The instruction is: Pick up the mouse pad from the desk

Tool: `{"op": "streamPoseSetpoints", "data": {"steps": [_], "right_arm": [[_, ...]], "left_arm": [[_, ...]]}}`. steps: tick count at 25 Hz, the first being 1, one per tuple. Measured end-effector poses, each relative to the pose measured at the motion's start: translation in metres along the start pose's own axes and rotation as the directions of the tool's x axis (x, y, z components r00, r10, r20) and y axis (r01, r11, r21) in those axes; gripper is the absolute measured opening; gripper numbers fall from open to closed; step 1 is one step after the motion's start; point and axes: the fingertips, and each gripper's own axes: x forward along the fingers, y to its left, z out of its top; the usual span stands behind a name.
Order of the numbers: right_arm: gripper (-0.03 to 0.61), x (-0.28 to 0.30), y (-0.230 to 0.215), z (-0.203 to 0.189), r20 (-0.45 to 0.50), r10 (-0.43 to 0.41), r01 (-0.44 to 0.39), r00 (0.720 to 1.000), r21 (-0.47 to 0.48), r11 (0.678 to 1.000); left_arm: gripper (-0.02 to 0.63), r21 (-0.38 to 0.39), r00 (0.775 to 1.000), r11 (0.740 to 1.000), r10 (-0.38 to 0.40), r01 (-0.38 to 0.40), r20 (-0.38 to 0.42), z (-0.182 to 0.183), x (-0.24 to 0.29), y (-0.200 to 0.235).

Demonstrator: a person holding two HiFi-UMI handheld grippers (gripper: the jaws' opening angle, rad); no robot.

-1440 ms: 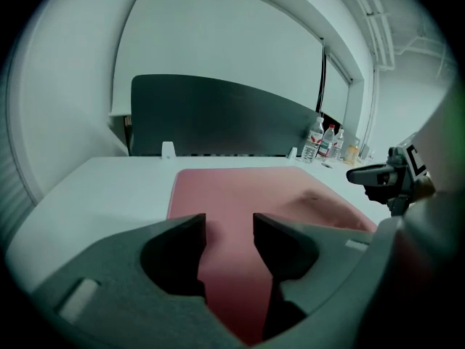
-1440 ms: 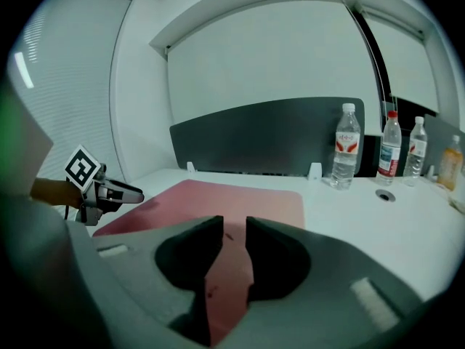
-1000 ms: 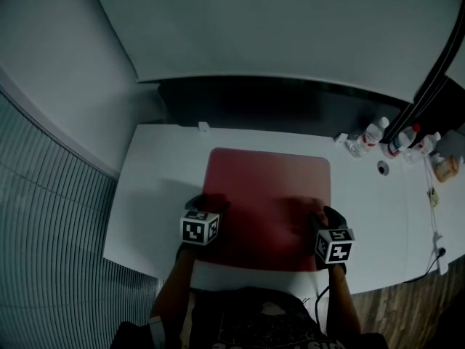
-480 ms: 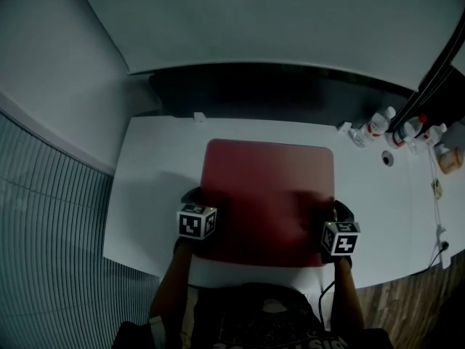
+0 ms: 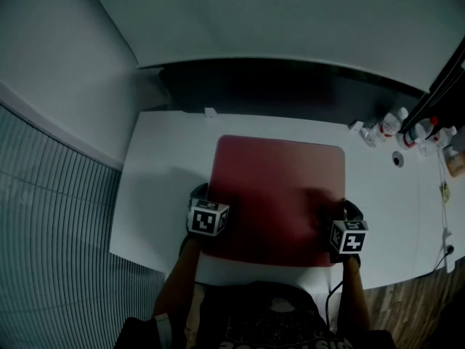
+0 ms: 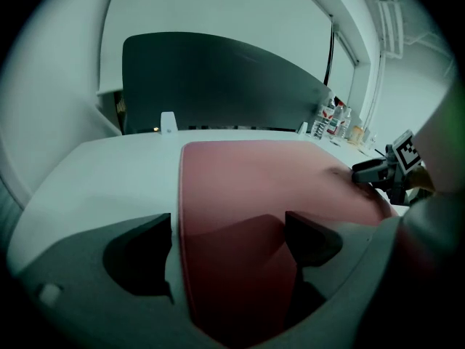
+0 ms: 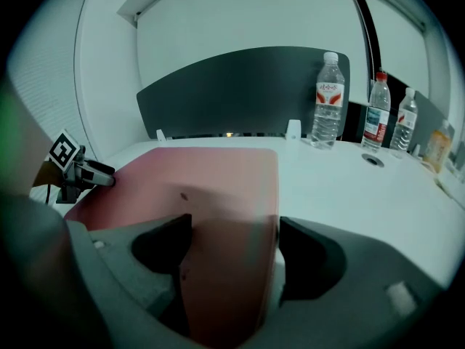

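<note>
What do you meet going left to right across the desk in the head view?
In order: left hand-held gripper → flat dark-red rectangular mouse pad → right hand-held gripper → clear plastic bottles. Both grippers' jaws have just been opening, each pair straddling a side edge of the pad.

The left claw (image 6: 229,246) and right claw (image 7: 232,249) are dark grey, each bearing a cube (image 5: 208,219) of black-and-white square markers
</note>
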Motion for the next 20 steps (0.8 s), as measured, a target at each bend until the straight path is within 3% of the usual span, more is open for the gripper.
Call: {"op": "streamPoseSetpoints", "data": {"steps": [12, 20], "right_arm": [[0.364, 0.0009, 0.0026, -0.0015, -0.007, -0.025, 0.025, 1.000, 0.027, 0.999], [0.309, -0.0005, 0.0084, -0.0001, 0.000, -0.039, 0.039, 0.999, 0.002, 0.999]], "left_arm": [[0.455, 0.009, 0.999, 0.999, 0.040, -0.040, -0.011, 0.0010, -0.0023, -0.0017], [0.432, 0.007, 0.999, 0.999, 0.048, -0.048, 0.015, -0.0016, -0.0006, -0.0006]]}}
